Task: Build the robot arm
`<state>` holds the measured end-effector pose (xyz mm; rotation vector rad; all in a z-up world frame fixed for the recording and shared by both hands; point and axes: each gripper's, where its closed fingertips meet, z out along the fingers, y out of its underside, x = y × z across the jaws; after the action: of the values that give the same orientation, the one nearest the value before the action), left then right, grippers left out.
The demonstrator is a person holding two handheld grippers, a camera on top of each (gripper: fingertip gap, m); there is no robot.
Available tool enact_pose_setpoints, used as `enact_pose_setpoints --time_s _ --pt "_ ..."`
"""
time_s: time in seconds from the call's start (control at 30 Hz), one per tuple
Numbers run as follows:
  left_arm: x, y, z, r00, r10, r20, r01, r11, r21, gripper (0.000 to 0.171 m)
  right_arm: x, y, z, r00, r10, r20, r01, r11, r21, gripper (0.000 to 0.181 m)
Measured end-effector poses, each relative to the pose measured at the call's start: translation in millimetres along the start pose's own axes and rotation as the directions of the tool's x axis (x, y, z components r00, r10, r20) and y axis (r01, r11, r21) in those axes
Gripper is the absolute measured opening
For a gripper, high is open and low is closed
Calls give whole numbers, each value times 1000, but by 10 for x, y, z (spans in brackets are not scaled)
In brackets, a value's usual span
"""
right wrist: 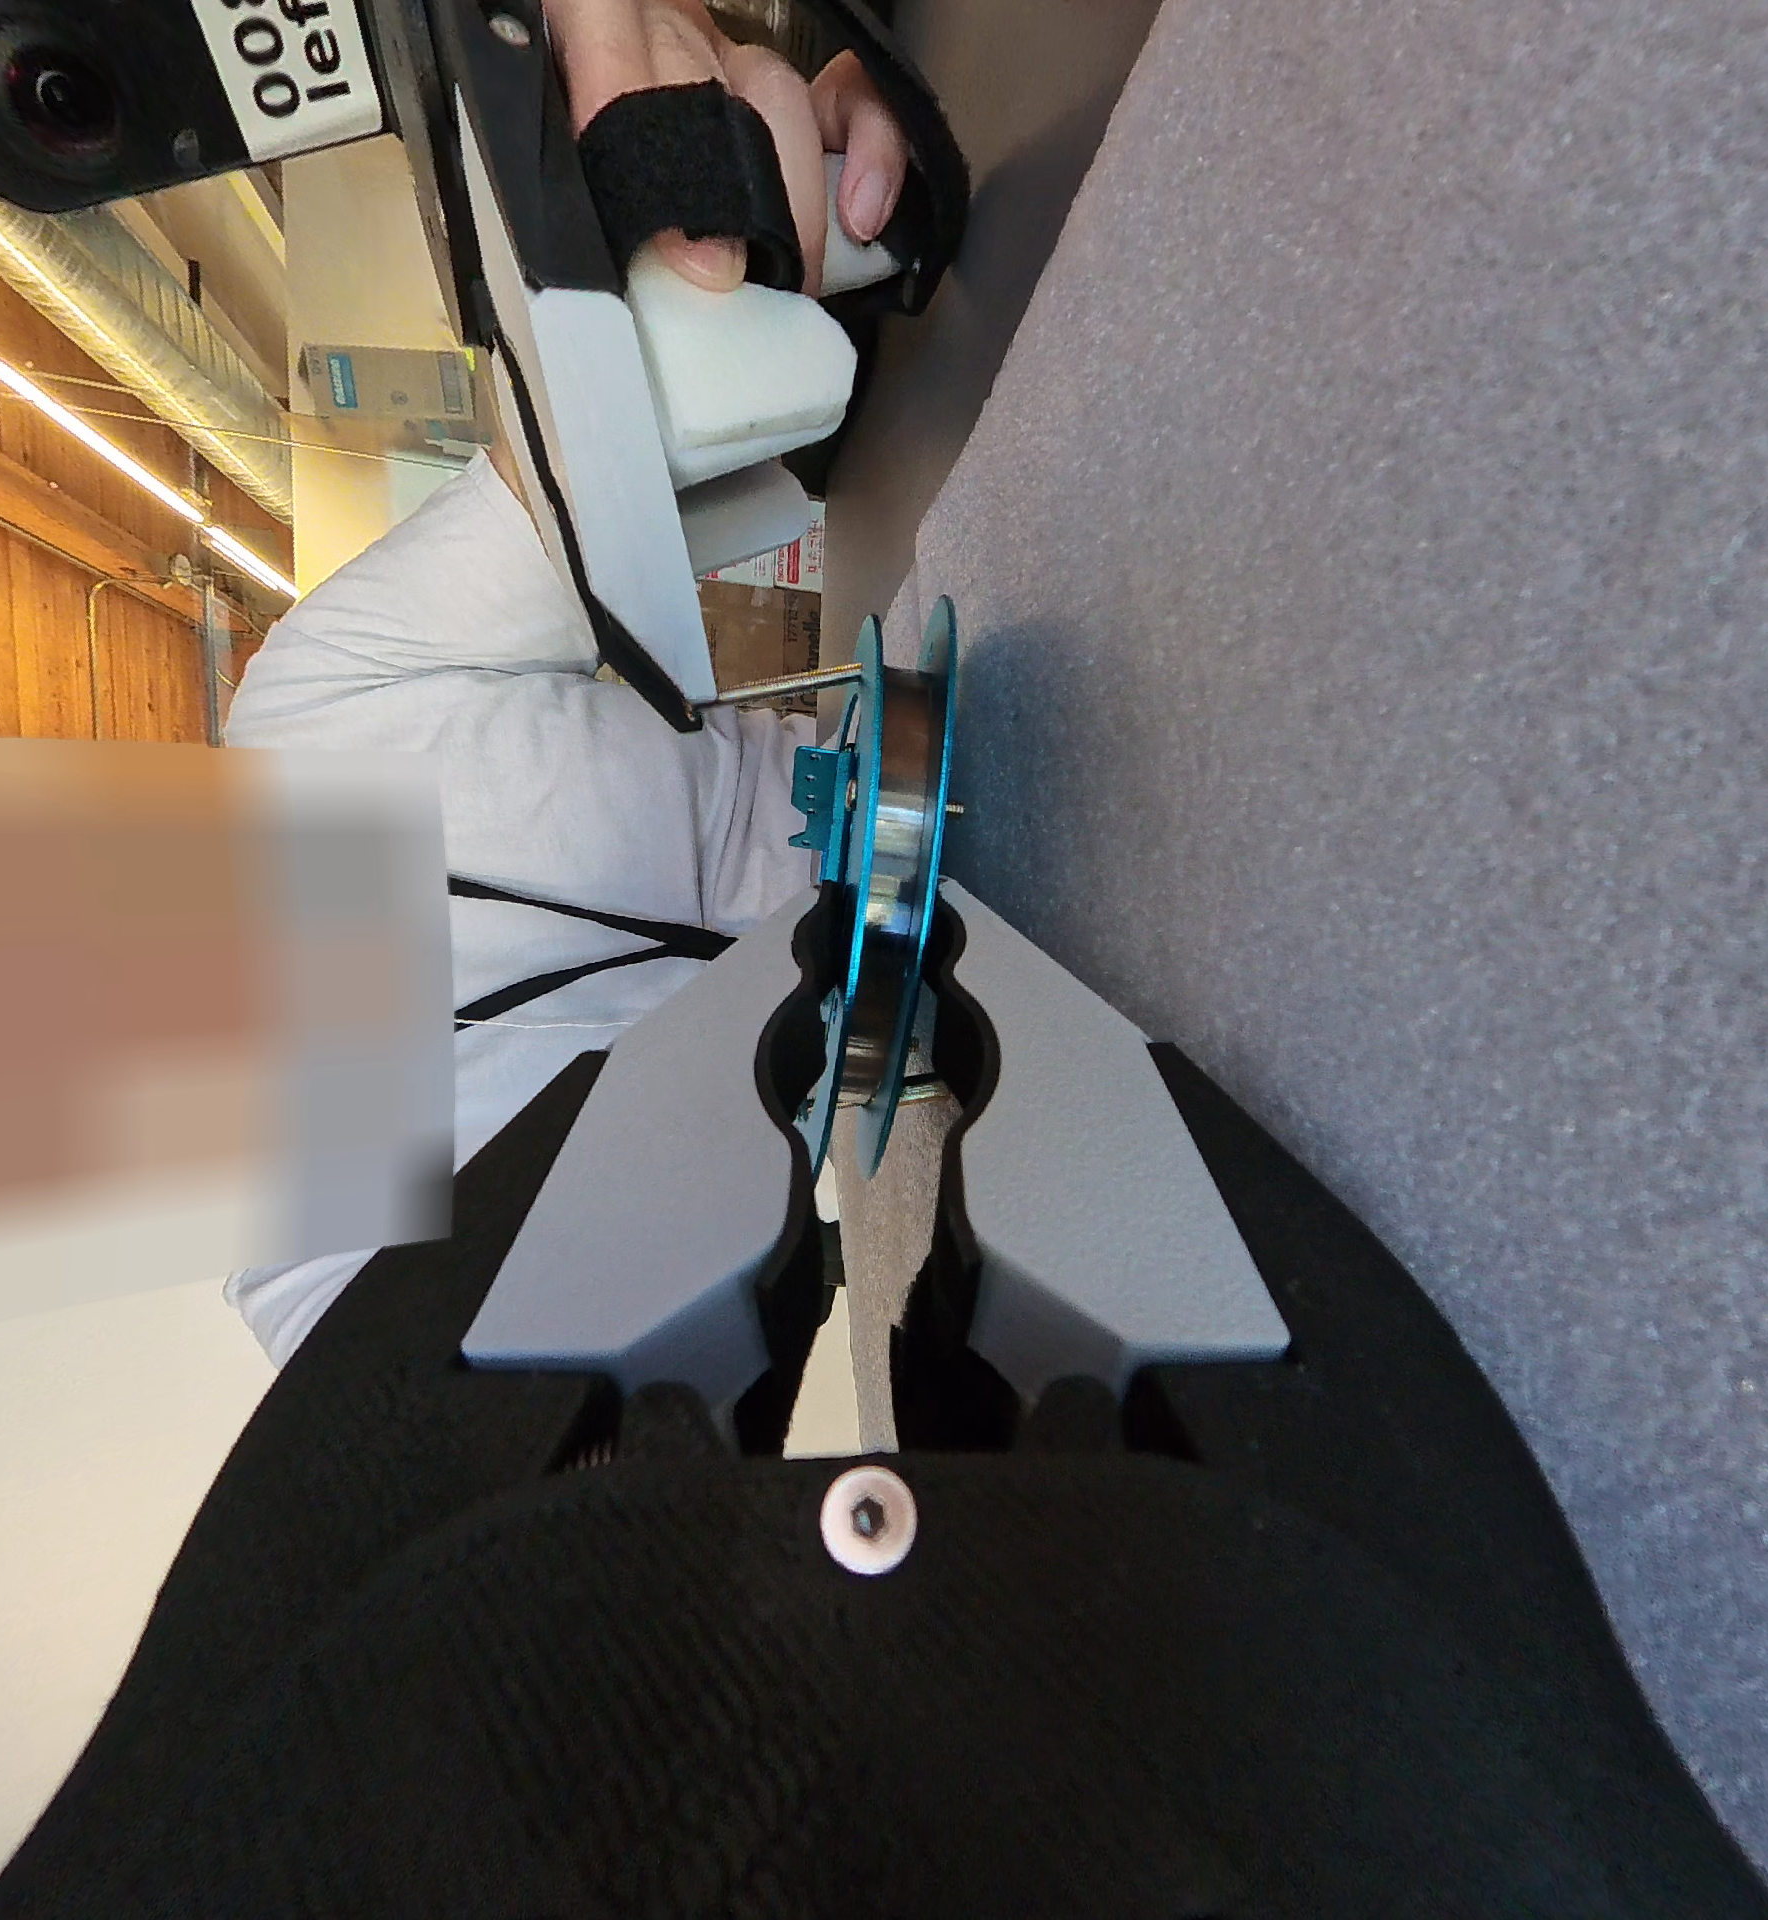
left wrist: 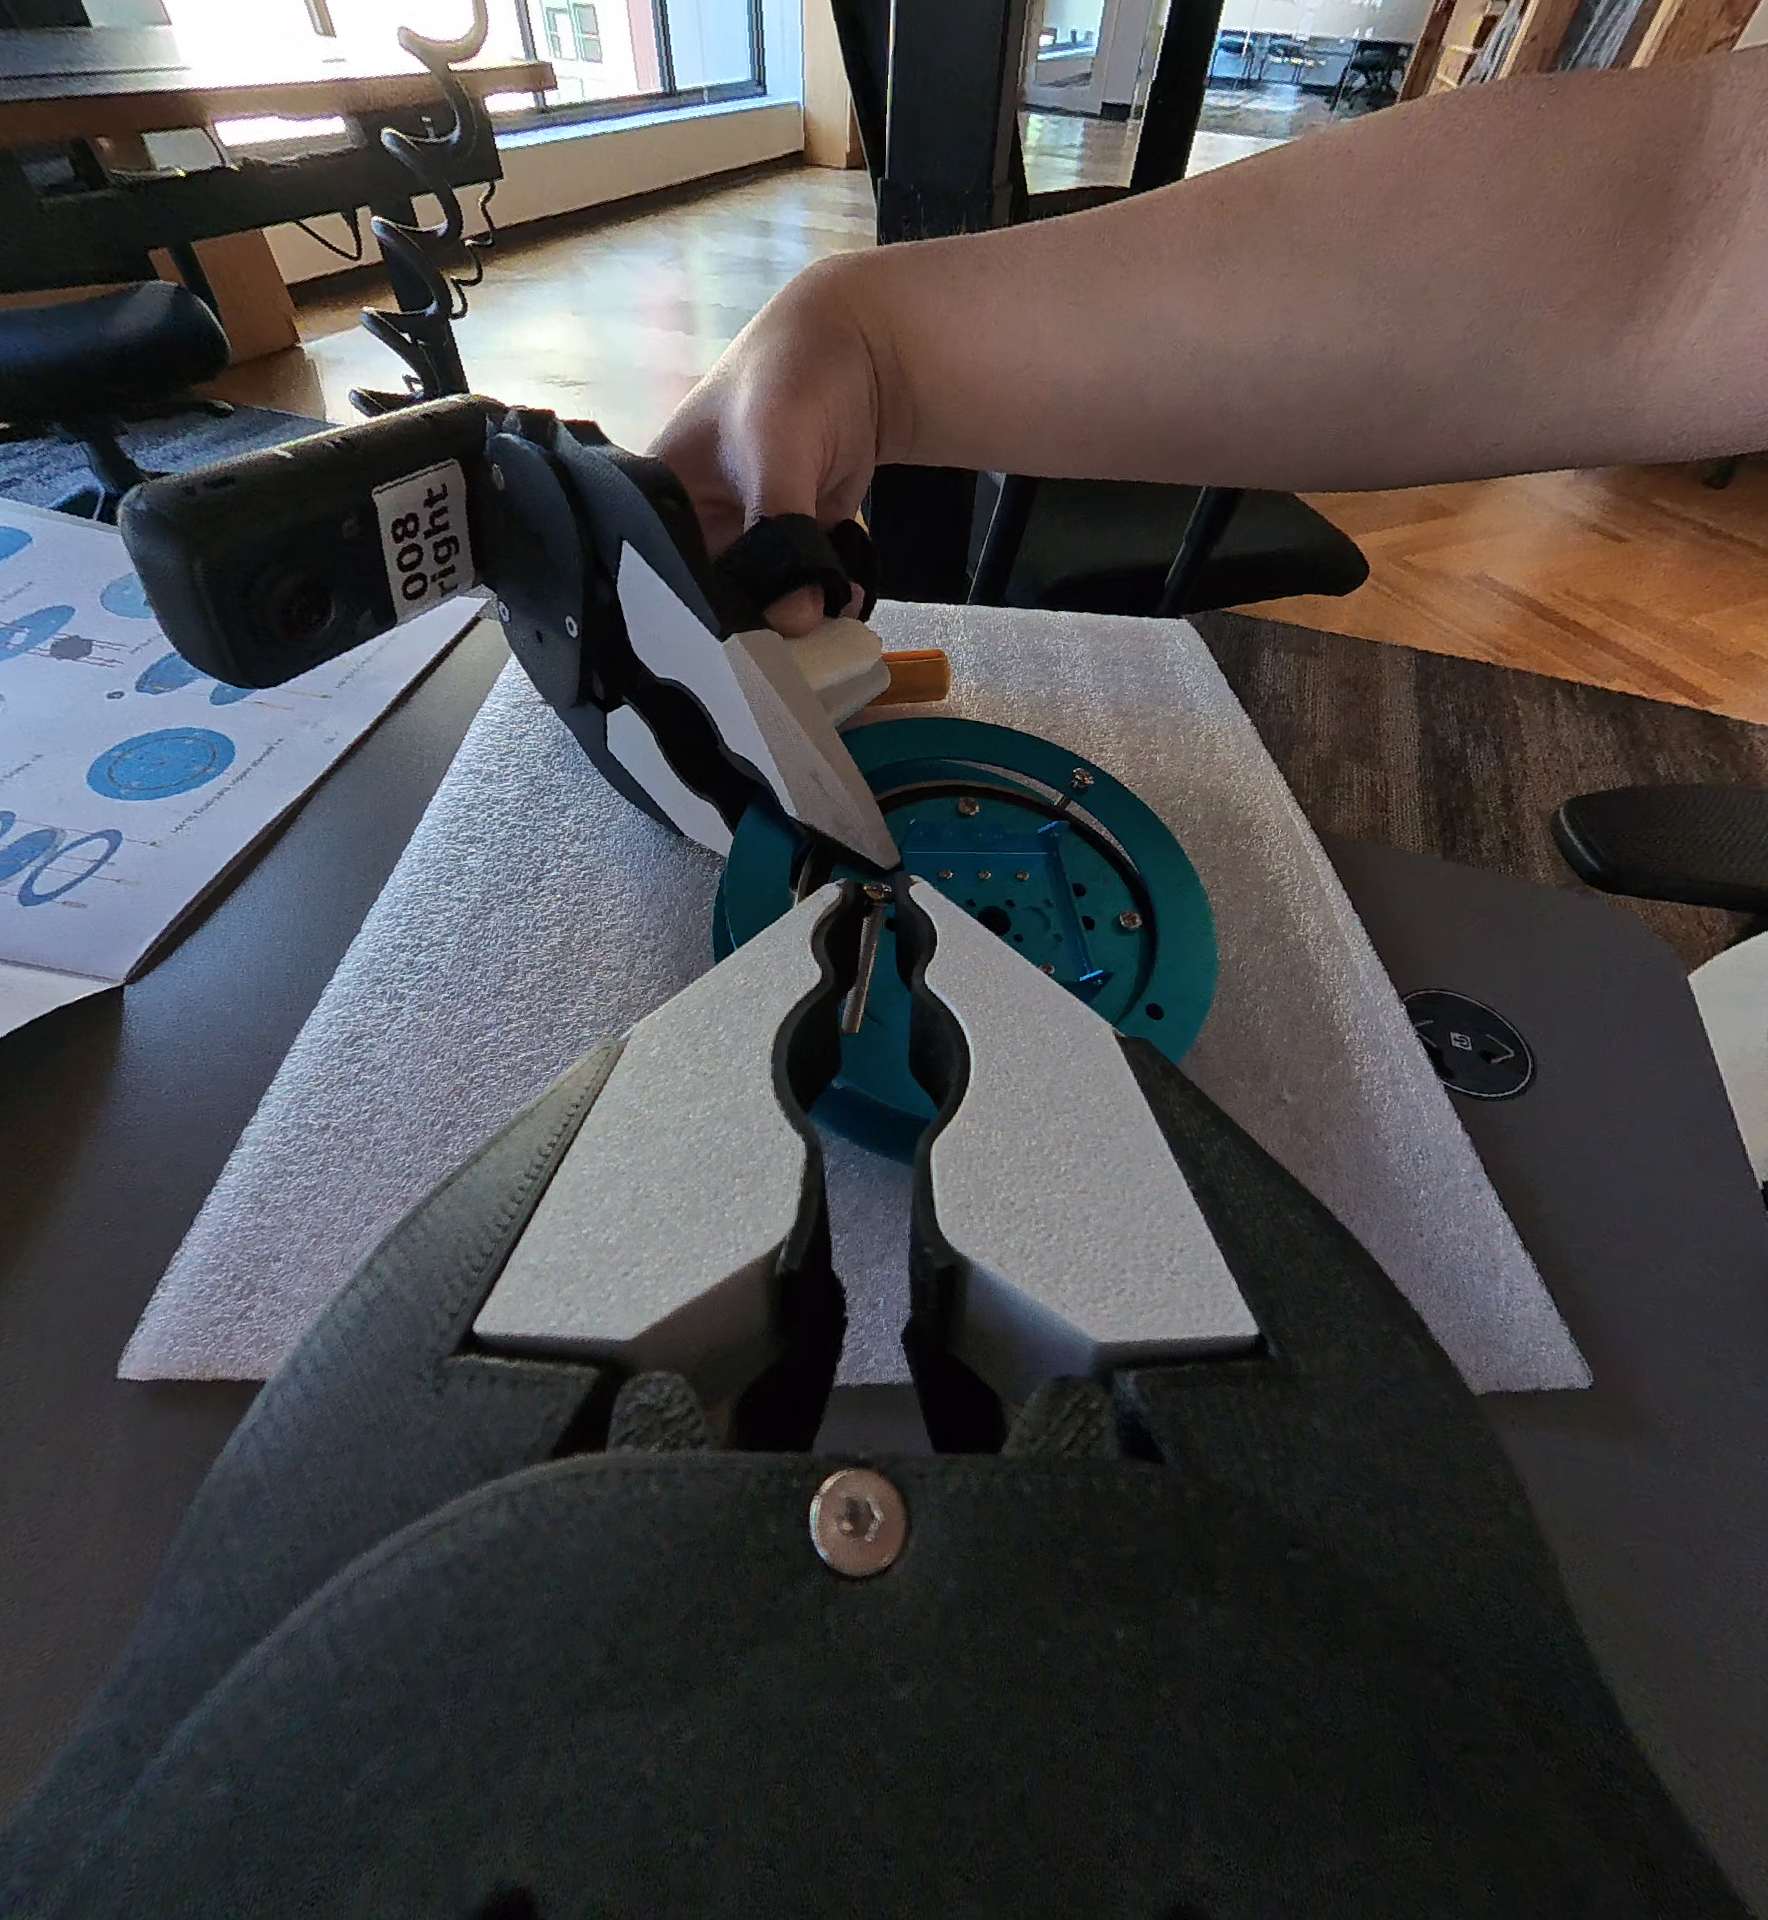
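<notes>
The left gripper (left wrist: 875, 888) has its fingers pinched on a long thin screw (left wrist: 862, 961) — the head sits right at the fingertips and the shank runs back between the pads. In the right wrist view the same screw (right wrist: 792, 686) sticks out from the left gripper's tip toward the upper edge of the blue wheel (right wrist: 895, 894).

That blue wheel (left wrist: 1046, 883) is the landmark: a round metal part made of two thin blue discs with a silver ring between them, lying flat on a white foam sheet (left wrist: 506, 1039) that covers part of a dark table (left wrist: 1628, 1351). A square blue bracket (left wrist: 1005, 862) dotted with small holes sits in the middle of the wheel, and several small screws stand around it.

The right gripper (right wrist: 875, 904) is clamped on the wheel's rim, one finger above the top disc and one beneath the lower disc against the foam sheet (right wrist: 1431, 727). From the left wrist view this right gripper (left wrist: 885, 857) comes down to the wheel's far left edge, held by a bare hand (left wrist: 786, 457) with a black strap over the fingers.

To the left of the wheel, past the foam, lies an open booklet (left wrist: 80, 748) with blue drawings. Behind the wheel a small orange piece (left wrist: 916, 675) rests on the foam. To the right of the wheel, the table has a round black cap (left wrist: 1469, 1042).
</notes>
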<state>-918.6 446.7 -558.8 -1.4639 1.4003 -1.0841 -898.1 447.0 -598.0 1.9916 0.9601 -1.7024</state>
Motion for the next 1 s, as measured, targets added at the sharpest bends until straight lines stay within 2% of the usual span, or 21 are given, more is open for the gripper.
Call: enact_pose_setpoints --time_s 0.43,0.63,1.0 --pt "-3 48 -120 999 9 31 -8 1000 -16 4 -6 0 1 1000 -13 3 13 1000 0 13" --pt "26 94 -163 991 125 56 -120 990 -78 4 -10 0 -1 1000 -23 -1 23 1000 3 13" --pt "56 98 -53 971 231 56 -216 957 -196 5 -32 2 -2 998 -64 -15 64 998 16 13"
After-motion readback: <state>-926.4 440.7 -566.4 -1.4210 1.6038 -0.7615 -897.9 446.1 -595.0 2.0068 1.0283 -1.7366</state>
